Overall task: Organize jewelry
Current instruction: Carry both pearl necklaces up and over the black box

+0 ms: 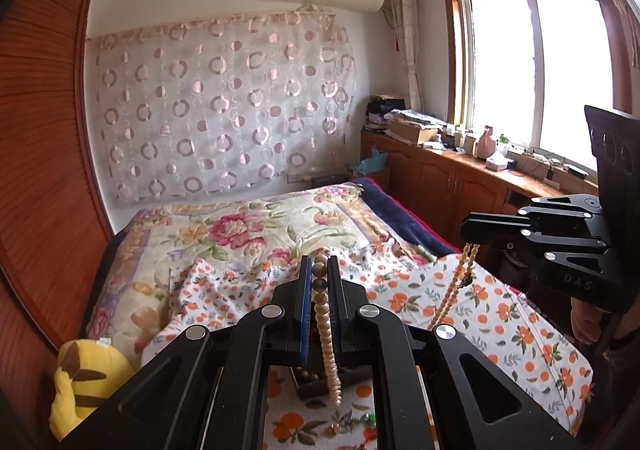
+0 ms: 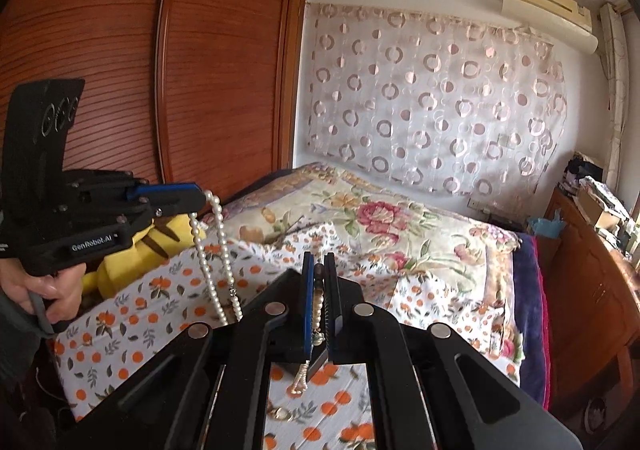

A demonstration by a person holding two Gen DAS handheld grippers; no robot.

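The left gripper (image 1: 320, 266) is clenching a long strand of cream pearl beads (image 1: 326, 334), with two dark round beads near its fingertips; the strand is hanging down between the blue pads toward a dark box (image 1: 316, 384) on the white cloth printed with oranges (image 1: 500, 330). The right gripper (image 2: 319, 264) is also clenching a pearl strand (image 2: 318, 306), whose end is dangling above the cloth. Both are being held over the bed with the flowered quilt (image 2: 380, 217). A yellow plush toy (image 1: 80, 382) is lying at the bed's edge.
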